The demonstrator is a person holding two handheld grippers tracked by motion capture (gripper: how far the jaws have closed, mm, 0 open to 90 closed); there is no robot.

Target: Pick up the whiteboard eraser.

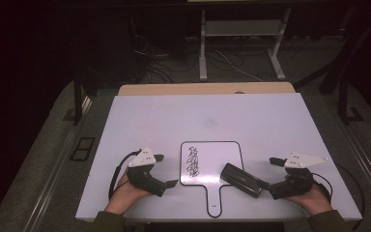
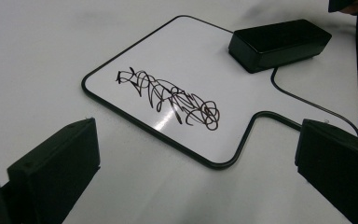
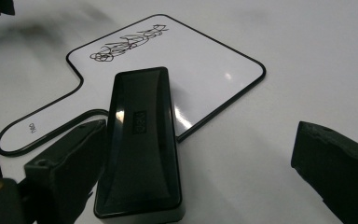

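Black eraser between right gripper jaws, spread apart, lying on paddle whiteboard near table front edge; left gripper gaping, empty; next: clamp eraser, wipe scribble.

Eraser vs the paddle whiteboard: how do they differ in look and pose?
The eraser is a solid black block that stands proud of the surface; the whiteboard is a thin flat white sheet with a black rim and a handle. The whiteboard bears a black scribble; the eraser's top shows just a small embossed mark. The eraser lies skewed across the whiteboard's right edge; the whiteboard lies square to the table. Both lie untouched between open grippers.
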